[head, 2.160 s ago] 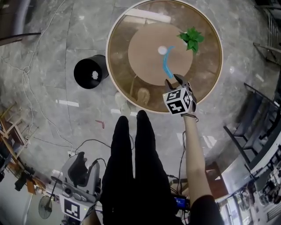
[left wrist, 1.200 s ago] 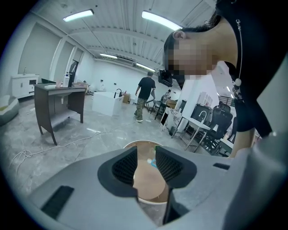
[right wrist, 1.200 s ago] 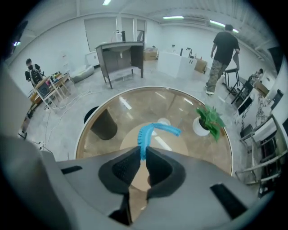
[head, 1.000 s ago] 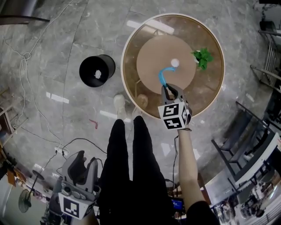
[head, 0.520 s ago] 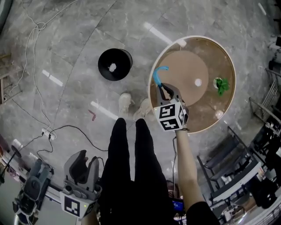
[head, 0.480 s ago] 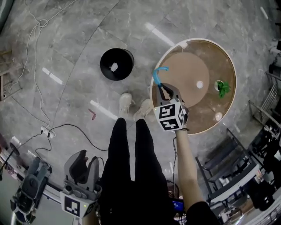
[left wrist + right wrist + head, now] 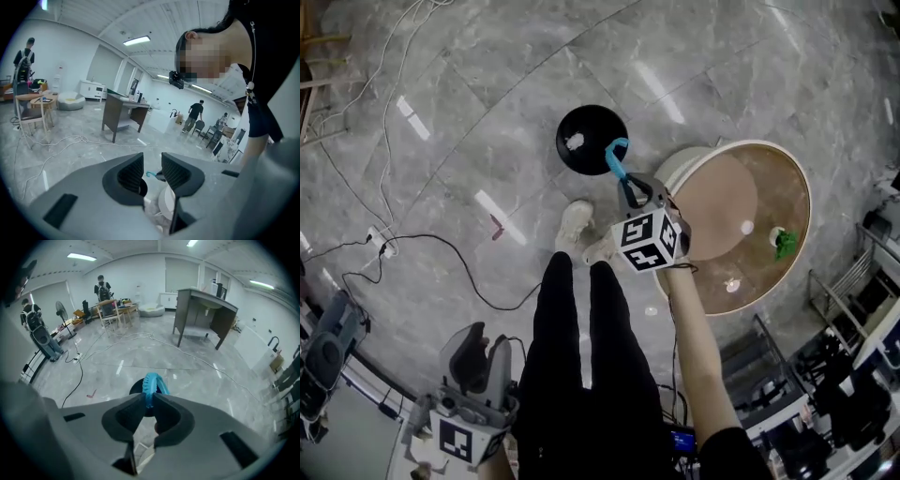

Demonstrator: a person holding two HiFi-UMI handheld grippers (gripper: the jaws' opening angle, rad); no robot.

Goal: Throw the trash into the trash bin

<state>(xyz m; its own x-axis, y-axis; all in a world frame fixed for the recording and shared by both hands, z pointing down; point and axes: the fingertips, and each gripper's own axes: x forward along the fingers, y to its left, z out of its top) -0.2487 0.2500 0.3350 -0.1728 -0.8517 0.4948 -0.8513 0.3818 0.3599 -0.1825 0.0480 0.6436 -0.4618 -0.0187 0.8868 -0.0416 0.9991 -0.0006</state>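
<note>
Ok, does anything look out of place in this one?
A small red scrap lies on the floor left of the person's shoes, outside the black bin; loose cables trail nearby. Nothing looks spilled or damaged.

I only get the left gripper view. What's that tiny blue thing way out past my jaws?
Observer: A blue strip of trash, between the jaws of the right gripper, which are opening.
Operator: Is it close to the bin?
Observer: Yes. In the head view its curled tip overlaps the near edge of the black trash bin.
Operator: Is the bin empty?
Observer: No, a white scrap already lies inside.
</note>
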